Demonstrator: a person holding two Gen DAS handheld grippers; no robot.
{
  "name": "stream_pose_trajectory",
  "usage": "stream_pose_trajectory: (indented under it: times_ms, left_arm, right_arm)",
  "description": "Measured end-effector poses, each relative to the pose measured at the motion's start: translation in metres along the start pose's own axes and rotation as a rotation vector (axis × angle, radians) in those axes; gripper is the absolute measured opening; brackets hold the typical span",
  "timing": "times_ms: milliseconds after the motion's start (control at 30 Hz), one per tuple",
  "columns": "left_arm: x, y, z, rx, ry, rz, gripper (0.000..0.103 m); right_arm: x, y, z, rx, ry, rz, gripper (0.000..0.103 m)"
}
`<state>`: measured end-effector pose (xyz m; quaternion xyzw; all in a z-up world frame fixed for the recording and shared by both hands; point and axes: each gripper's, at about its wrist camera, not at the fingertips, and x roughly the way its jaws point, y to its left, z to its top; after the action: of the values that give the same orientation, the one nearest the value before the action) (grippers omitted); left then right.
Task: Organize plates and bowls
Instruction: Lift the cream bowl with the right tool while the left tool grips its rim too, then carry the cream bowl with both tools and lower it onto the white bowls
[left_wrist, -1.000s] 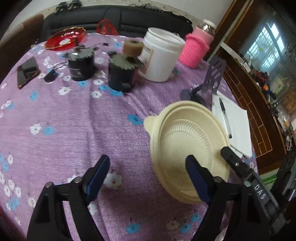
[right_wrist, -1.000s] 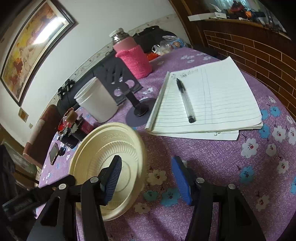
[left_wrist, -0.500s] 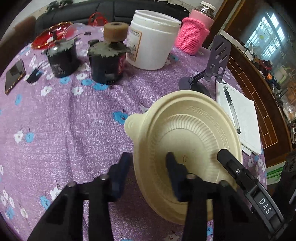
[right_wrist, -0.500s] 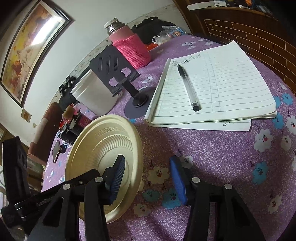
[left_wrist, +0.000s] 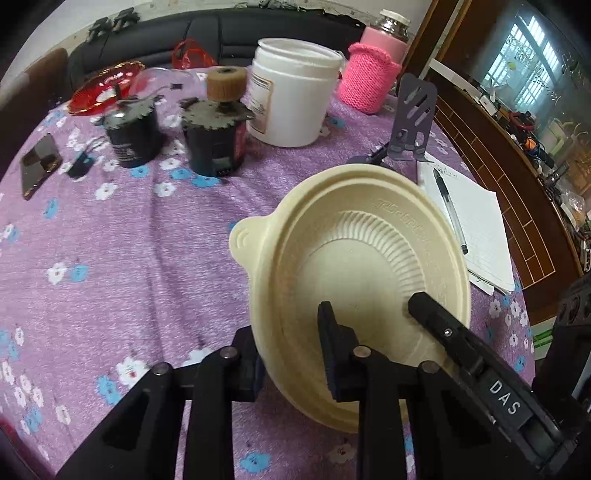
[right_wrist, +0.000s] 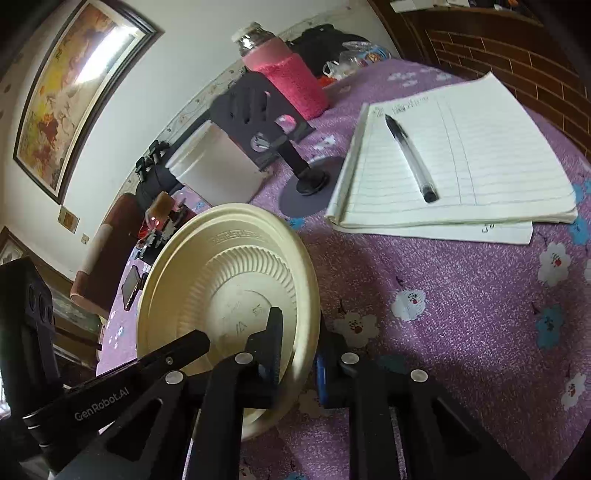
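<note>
A cream plastic bowl (left_wrist: 369, 251) with a ribbed inside and a small tab handle is tilted above the purple flowered tablecloth (left_wrist: 122, 258). My left gripper (left_wrist: 291, 354) is shut on its near left rim, one finger inside and one outside. My right gripper (right_wrist: 299, 350) is shut on the bowl's (right_wrist: 229, 288) opposite rim, one finger inside and one outside. Each gripper's finger shows in the other's view, inside the bowl.
Two dark cans (left_wrist: 214, 136), a white tub (left_wrist: 291, 92), a pink knitted bottle (left_wrist: 373, 77), a red dish (left_wrist: 103, 88) and a phone (left_wrist: 38, 162) stand at the back. A grey stand (right_wrist: 258, 122) and a notepad with a pen (right_wrist: 454, 162) lie on the right.
Both grippers have closed on the bowl's rim from opposite sides. The bowl has tilted and risen off the cloth.
</note>
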<state>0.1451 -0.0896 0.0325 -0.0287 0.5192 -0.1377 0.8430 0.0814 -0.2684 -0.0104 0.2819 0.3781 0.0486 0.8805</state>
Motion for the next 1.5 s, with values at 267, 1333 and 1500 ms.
stream_pose_trajectory:
  times_ms: [267, 1333, 1500]
  left_arm:
    - [-0.038, 0.030, -0.028, -0.033, -0.060, 0.058, 0.017]
    - [-0.295, 0.223, -0.206, -0.355, -0.427, 0.206, 0.016]
    - [-0.296, 0.258, -0.220, -0.413, -0.402, 0.245, 0.017]
  right_arm:
    - [-0.003, 0.037, -0.017, -0.139, 0.026, 0.071, 0.015]
    - [-0.080, 0.298, -0.183, -0.573, 0.163, 0.358, 0.016]
    - [-0.069, 0.331, -0.210, -0.639, 0.202, 0.353, 0.016]
